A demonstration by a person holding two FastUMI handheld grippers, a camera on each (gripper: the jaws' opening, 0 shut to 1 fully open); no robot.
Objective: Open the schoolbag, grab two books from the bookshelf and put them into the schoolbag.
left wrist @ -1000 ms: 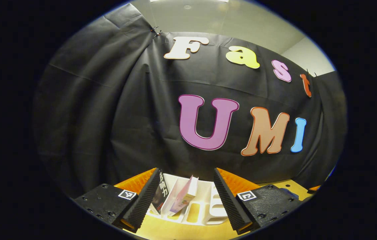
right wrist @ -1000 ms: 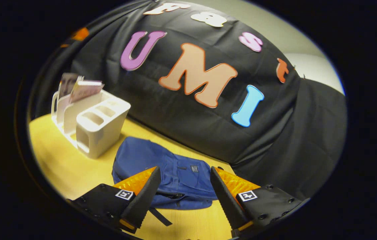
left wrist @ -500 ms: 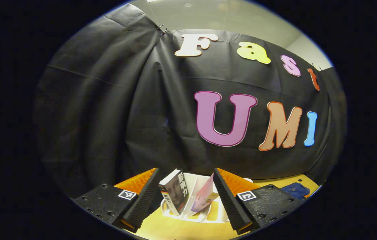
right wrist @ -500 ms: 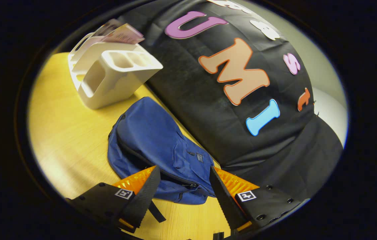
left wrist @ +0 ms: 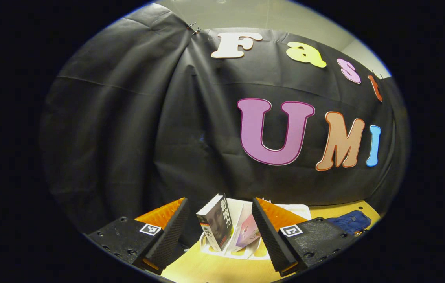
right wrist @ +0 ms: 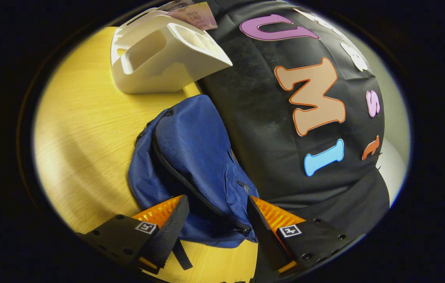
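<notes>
Blue schoolbag (right wrist: 191, 157) lying flat, zipped shut, beside white bookshelf (right wrist: 159, 63); dark book (left wrist: 216, 228) and pink book (left wrist: 248, 235) leaning inside.

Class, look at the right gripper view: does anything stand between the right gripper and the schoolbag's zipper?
Nothing visible does. The right gripper is open just above the blue schoolbag, whose closed zipper runs between its fingers.
</notes>
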